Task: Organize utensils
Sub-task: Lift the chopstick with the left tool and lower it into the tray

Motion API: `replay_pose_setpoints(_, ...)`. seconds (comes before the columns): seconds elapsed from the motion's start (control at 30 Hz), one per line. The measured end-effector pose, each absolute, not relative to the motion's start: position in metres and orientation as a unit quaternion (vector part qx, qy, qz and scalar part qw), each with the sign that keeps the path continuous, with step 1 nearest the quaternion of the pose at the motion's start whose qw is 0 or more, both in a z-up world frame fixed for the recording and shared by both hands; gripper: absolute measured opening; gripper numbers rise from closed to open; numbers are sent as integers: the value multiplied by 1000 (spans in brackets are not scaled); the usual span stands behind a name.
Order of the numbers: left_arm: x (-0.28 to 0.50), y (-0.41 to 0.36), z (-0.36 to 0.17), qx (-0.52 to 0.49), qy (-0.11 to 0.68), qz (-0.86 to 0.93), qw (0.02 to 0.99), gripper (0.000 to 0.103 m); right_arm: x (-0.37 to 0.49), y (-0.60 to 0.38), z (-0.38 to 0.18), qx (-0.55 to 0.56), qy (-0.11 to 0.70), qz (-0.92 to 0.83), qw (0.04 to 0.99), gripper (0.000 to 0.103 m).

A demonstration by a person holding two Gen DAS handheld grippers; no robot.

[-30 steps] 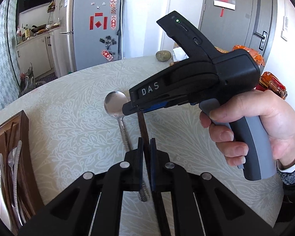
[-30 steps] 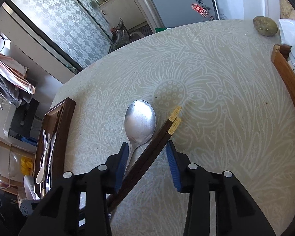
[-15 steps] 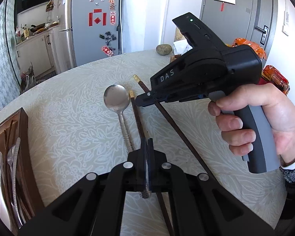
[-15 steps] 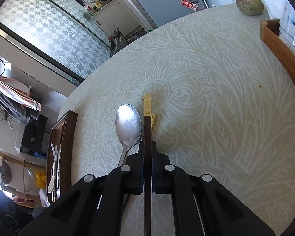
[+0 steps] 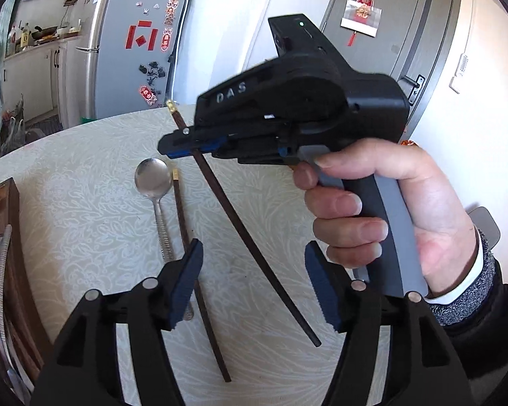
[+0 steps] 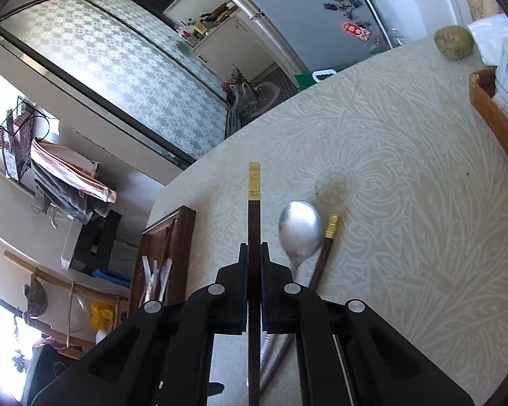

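Raised chopstick [image 6: 254, 237] clamped in right hand-held gripper [image 6: 254, 253], seemingly off table.

Grey fridge [image 5: 118, 50] with red stickers, door [image 5: 406, 17], potato [image 6: 453, 41]

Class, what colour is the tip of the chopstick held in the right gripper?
Gold, on the chopstick; clearest in the right wrist view.

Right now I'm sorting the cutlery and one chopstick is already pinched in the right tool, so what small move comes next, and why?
Probably carry the held chopstick left toward the wooden tray. The right tool is shut on it and it is clear of the table, while the tray already holds utensils. The left tool has just been opening with nothing between its pads; the second chopstick and spoon lie waiting.
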State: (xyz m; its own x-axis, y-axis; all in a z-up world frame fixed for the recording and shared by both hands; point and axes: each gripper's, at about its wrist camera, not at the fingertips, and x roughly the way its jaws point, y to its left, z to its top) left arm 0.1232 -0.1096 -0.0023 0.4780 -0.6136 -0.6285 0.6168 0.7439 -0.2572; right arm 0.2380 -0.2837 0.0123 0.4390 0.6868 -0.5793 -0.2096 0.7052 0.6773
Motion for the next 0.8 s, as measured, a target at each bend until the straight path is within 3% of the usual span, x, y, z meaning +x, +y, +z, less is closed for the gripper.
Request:
replay_pose_setpoints(0.1, 119, -103, -7, 12, 376, -338, 863, 67, 232, -265, 23, 269, 437, 299, 805, 6)
replay_pose_setpoints(0.17, 117, -93, -11, 15, 381, -321, 867, 39, 228, -253, 32, 267, 428, 306, 807, 6)
replay_pose_setpoints(0.2, 117, -88, -12, 15, 384, -314, 868, 11, 227, -249, 35, 269, 425, 314, 805, 6)
replay_pose_setpoints(0.5, 107, 5, 2, -5, 388, -207, 898, 6, 237, -162, 56, 246, 438, 378, 778, 7)
replay_pose_setpoints(0.8, 115, 84, -11, -41, 423, -110, 899, 7, 256, -59, 19, 193, 501, 390, 748, 10)
